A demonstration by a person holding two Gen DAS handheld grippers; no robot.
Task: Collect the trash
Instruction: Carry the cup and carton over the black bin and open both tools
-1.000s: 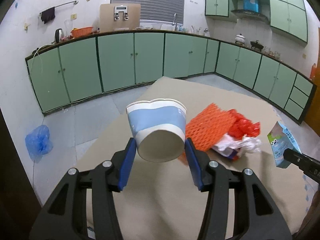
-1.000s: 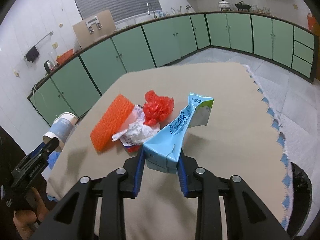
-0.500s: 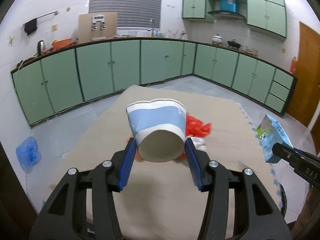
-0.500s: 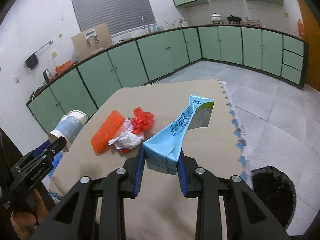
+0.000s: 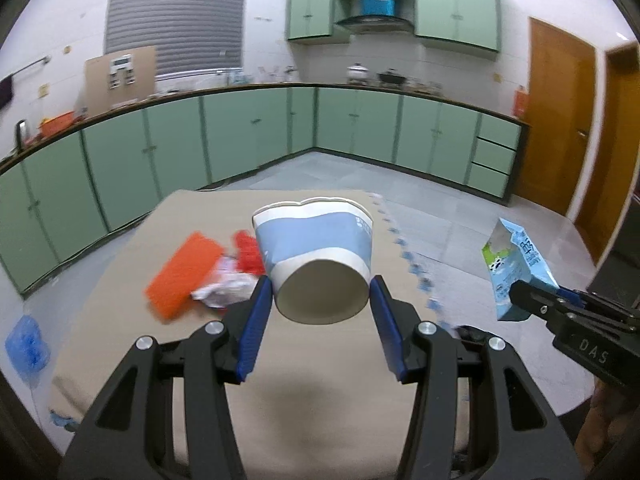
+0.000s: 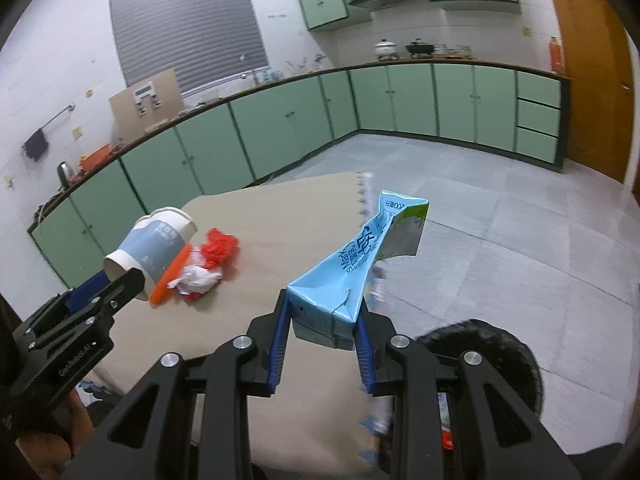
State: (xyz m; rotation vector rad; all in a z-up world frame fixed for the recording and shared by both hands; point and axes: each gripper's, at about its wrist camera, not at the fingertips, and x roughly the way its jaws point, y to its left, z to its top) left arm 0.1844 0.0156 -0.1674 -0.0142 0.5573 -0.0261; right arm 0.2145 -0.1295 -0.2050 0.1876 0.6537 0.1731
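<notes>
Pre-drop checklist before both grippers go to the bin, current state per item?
1. Left gripper shut on paper cup: ok.
2. Right gripper shut on milk carton: ok.
3. Black bin in sight, at lower right of the right wrist view: ok.
4. Carton over the bin opening: not ok, it hangs over the table edge.
5. Table cleared: not ok, orange foam net and crumpled wrappers remain.
6. Cup empty: cannot tell.

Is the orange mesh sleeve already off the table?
No, the orange mesh sleeve lies on the table beside the crumpled wrappers.
</notes>
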